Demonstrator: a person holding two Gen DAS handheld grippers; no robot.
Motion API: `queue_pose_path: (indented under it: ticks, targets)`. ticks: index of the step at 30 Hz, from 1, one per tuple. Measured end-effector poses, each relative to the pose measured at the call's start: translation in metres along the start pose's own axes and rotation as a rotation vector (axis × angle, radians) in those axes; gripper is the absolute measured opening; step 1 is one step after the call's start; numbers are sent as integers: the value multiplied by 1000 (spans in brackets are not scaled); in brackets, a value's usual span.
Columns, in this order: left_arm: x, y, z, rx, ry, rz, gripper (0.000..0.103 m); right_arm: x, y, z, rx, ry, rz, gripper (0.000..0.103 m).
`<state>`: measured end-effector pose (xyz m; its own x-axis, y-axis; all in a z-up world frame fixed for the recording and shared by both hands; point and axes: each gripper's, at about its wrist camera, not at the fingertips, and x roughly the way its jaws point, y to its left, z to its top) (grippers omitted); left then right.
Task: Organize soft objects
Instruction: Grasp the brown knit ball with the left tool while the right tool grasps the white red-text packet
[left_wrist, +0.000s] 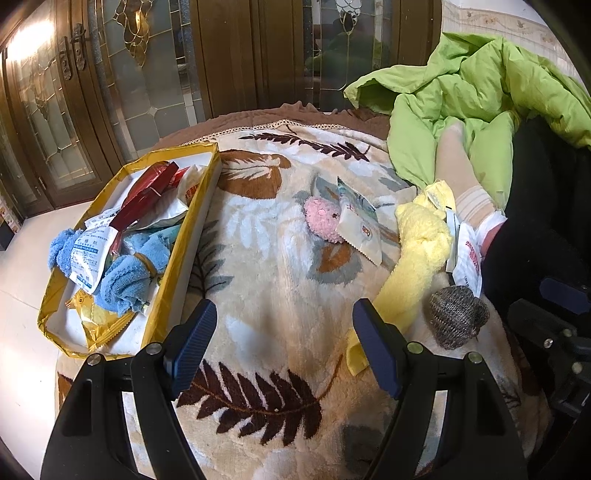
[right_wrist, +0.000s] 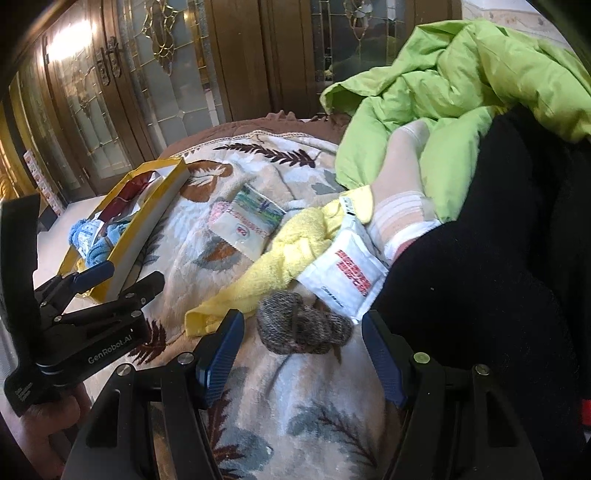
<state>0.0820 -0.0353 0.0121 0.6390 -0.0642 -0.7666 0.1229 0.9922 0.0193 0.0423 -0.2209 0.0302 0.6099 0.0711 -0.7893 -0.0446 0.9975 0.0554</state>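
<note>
A plush blanket (left_wrist: 280, 280) with brown and grey leaf prints covers the bed. At the left of the left wrist view sits a long, shallow gold-rimmed box (left_wrist: 173, 254), white inside, its long axis running from lower left to upper centre of the frame. It holds two rolled blue terry cloths (left_wrist: 125, 280), a glossy red packet (left_wrist: 147, 192) and several crinkly white sachets.

Loose on the blanket lie four soft things: a fuzzy pink roll (left_wrist: 323, 219) at centre, partly under a flat serrated-edge sachet (left_wrist: 360, 230); a yellow terry towel (left_wrist: 413, 258), twisted like a rope, its length running from lower left to upper right; a knitted grey-brown sock ball (right_wrist: 303, 326); and a pale ribbed sock (right_wrist: 402, 206) on a foot at the right. A white pouch with red print (right_wrist: 347, 280) lies against the towel. A puffy lime-green quilt (left_wrist: 476, 96) is heaped at upper right.

The left gripper (left_wrist: 284, 347) hangs spread wide over bare blanket, holding nothing. The right gripper (right_wrist: 301, 360) is likewise spread, its ribbed blue pads (right_wrist: 221, 354) flanking the sock ball's near side without touching it.
</note>
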Motion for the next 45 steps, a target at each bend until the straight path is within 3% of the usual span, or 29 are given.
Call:
queue_pose_path:
  ticks: [11,19,21,28,34,38,45]
  targets:
    - [6,2,1,7,14,-27,76,0,-26,-9,69,48,58,68]
    - [14,-18,6,65,51,-159,76,19,-37,-25,115,155,125,68]
    - [16,-29,4,83,78,-229,76,23,-39,-24,120,168,124,68]
    - [21,-61,0,125,125,-294,76,7,-71,-2,281,110,218,68]
    - [33,-85,-3,174,160,-294,76,-2,-77,14,267,69,201,68]
    - [46,-96,-4,155,213,-353,76,11,-77,21,258,96,204,68]
    - [61,-112,3,102,248,-388,76,24,-77,48,203,99,137,68]
